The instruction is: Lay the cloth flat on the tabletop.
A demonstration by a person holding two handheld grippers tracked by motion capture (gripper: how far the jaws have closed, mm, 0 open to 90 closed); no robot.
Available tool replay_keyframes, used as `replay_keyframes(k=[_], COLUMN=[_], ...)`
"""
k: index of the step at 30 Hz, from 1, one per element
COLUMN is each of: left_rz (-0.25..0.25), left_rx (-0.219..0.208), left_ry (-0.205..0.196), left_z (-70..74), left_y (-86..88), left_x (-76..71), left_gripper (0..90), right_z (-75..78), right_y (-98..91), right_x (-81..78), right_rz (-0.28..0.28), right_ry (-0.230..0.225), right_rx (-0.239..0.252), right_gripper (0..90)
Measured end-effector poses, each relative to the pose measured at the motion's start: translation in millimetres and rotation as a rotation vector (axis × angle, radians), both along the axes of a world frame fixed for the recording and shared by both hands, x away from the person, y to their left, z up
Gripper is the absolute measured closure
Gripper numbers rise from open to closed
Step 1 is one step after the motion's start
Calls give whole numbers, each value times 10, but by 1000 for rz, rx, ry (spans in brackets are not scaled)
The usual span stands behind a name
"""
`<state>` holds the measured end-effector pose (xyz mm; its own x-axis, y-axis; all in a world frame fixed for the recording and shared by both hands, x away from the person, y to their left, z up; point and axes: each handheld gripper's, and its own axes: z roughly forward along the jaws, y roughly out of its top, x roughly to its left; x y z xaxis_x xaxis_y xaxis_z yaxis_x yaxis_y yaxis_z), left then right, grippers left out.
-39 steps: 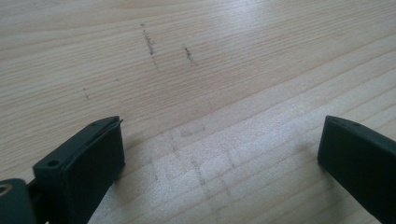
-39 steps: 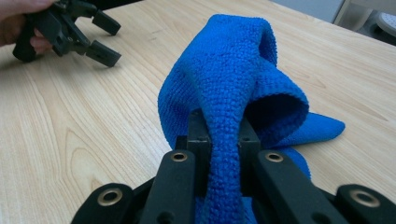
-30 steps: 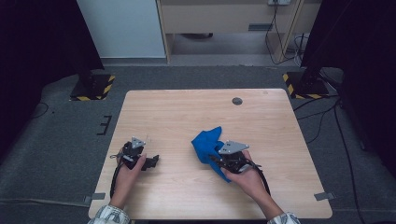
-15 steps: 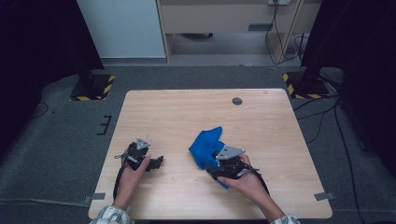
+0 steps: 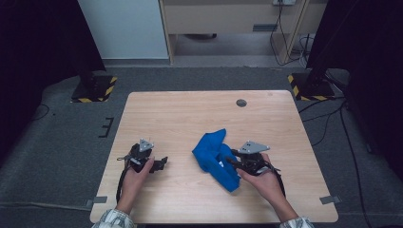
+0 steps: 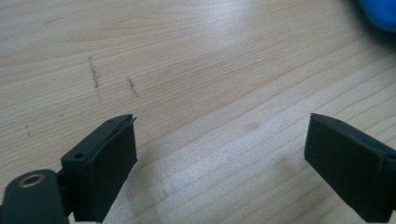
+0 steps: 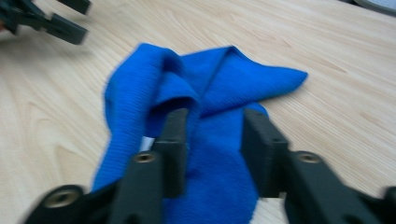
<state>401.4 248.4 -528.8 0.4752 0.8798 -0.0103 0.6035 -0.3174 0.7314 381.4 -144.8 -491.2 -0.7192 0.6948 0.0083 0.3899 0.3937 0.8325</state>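
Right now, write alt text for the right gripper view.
A crumpled blue cloth lies on a pale wooden table, with the right gripper and its two black jaws astride a fold of it. The left gripper sits top left.

Table (image 5: pixel 190 114): you work on pale wood, square-cornered, standing on grey carpet.
Hole (image 5: pixel 241 102): a small dark round cap sits near your table's far edge, right of the middle.
Cloth (image 5: pixel 215 156): your crumpled blue cloth lies right of centre, towards the near edge.
Marks (image 6: pixel 95 79): faint dark scuffs streak the wood.
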Motion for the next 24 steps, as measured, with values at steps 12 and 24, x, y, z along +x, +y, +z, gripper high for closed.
replay_keyframes(k=[12,24], left_rz=[-7,-17], left_rx=[-24,-36], left_ry=[-13,-23], left_z=[42,71], left_y=[-26,-47], left_x=[-26,-37], left_gripper=[98,101], right_z=[-181,-219], right_y=[186,239], right_x=[121,162], right_rz=[15,47], right_ry=[58,71], right_rx=[-19,7], right_gripper=[609,889])
